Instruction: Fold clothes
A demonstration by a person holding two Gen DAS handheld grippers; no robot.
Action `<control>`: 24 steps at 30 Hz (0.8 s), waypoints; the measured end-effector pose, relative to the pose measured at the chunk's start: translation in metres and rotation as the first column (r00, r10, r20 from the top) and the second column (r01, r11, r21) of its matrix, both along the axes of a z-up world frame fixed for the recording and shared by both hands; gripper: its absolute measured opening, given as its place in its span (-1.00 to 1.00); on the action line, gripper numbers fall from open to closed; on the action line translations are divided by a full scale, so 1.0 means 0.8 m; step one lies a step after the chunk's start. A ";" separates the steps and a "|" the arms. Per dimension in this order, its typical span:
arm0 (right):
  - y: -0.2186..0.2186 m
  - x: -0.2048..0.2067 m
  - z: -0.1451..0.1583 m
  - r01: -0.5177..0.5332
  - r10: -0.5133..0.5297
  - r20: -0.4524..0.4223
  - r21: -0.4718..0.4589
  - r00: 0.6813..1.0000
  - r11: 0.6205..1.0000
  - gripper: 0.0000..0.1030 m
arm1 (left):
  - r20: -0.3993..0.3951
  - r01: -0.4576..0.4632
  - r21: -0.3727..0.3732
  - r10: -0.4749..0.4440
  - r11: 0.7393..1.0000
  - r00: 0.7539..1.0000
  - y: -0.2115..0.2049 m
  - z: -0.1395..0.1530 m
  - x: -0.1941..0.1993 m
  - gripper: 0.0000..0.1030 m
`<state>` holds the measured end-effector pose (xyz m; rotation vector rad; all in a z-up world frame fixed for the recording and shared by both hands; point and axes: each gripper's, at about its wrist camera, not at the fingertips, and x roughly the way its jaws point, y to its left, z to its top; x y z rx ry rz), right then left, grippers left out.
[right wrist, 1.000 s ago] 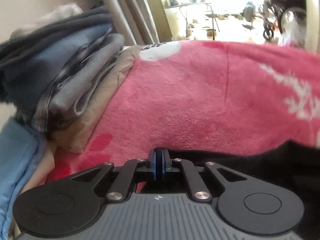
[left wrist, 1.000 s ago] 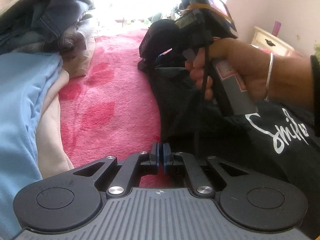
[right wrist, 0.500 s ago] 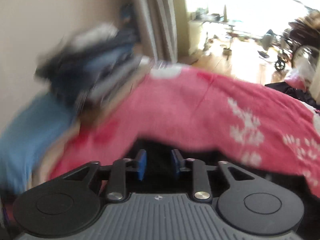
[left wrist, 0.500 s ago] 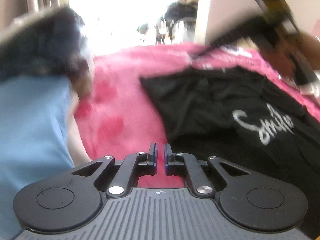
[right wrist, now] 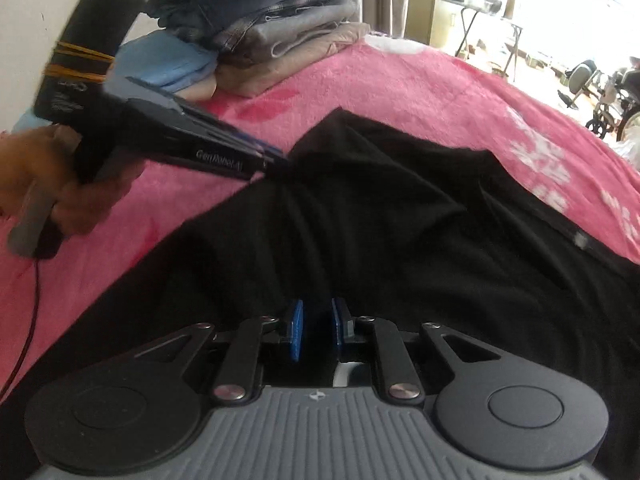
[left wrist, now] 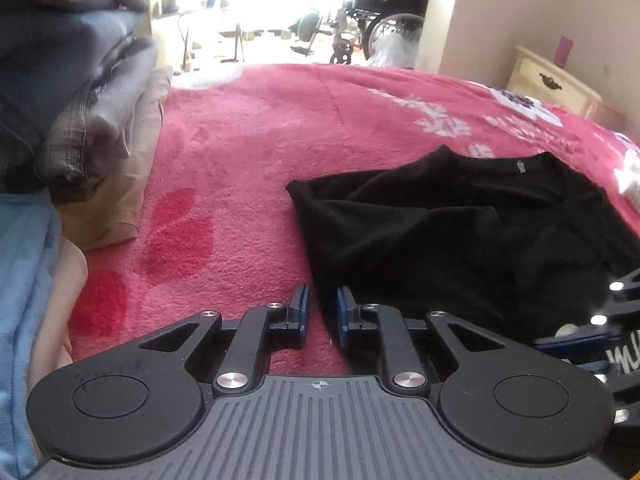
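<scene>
Left tongs (left wrist: 319,309) opening at black shirt (left wrist: 460,236) edge (perhaps touching).

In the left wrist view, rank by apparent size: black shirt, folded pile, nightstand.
1. Black shirt, largest.
2. Folded pile, nearly as large, but cut off by the frame edge, so its rank against the shirt is unsure.
3. Nightstand, smallest, though farthest away.

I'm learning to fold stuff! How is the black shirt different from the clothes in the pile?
The black shirt lies spread out and rumpled, one layer on the pink blanket; the pile of clothes is folded and stacked.
The shirt is all black; the pile mixes blue, grey and beige.
The shirt lies in the middle of the blanket; the pile sits at its edge by the wall.
Both rest on the same blanket.
</scene>
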<state>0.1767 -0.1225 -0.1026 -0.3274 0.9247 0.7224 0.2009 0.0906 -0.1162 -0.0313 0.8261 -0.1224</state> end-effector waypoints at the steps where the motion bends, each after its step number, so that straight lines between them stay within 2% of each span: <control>1: -0.005 -0.003 0.002 0.000 0.000 -0.016 -0.004 1.000 1.000 -0.68 | 0.003 0.003 0.004 -0.003 1.000 1.000 0.000 0.001 0.000 -0.69; 4: -0.013 0.002 0.011 0.013 -0.014 -0.041 -0.015 0.999 1.000 -0.68 | 0.010 0.005 0.012 -0.006 1.000 1.000 0.000 0.006 -0.001 -0.66; 7: -0.017 0.023 0.030 0.084 -0.083 -0.008 0.071 0.996 0.994 -0.68 | 0.004 0.001 0.017 -0.001 1.000 1.000 -0.001 0.011 0.000 -0.50; 11: -0.010 0.073 0.025 0.214 -0.214 -0.017 0.179 0.977 0.960 -0.68 | -0.025 -0.020 0.014 0.021 1.000 0.999 -0.001 0.007 0.009 -0.43; 13: -0.012 0.102 0.010 0.315 -0.309 -0.059 0.190 0.949 0.930 -0.68 | -0.034 -0.049 -0.010 0.049 0.999 0.998 0.003 0.009 0.012 -0.41; 15: -0.031 0.125 -0.004 0.464 -0.443 -0.141 0.190 0.885 0.865 -0.66 | -0.036 -0.073 -0.014 0.072 0.997 0.997 0.007 0.013 0.011 -0.38; 16: -0.048 0.131 -0.004 0.538 -0.499 -0.207 0.239 0.842 0.808 -0.65 | -0.030 -0.084 -0.009 0.084 0.996 0.996 0.010 0.018 0.008 -0.38; 18: -0.084 0.127 0.007 0.617 -0.538 -0.305 0.331 0.786 0.714 -0.65 | -0.010 -0.099 0.001 0.099 0.995 0.995 0.015 0.030 -0.002 -0.33; 20: -0.111 0.115 0.029 0.636 -0.559 -0.306 0.335 0.771 0.695 -0.63 | 0.012 -0.100 0.010 0.100 0.995 0.995 0.020 0.048 -0.017 -0.28; 24: -0.156 0.070 0.080 0.626 -0.579 -0.239 0.258 0.780 0.736 -0.61 | 0.064 -0.084 -0.007 0.084 0.996 0.994 0.029 0.093 -0.052 -0.14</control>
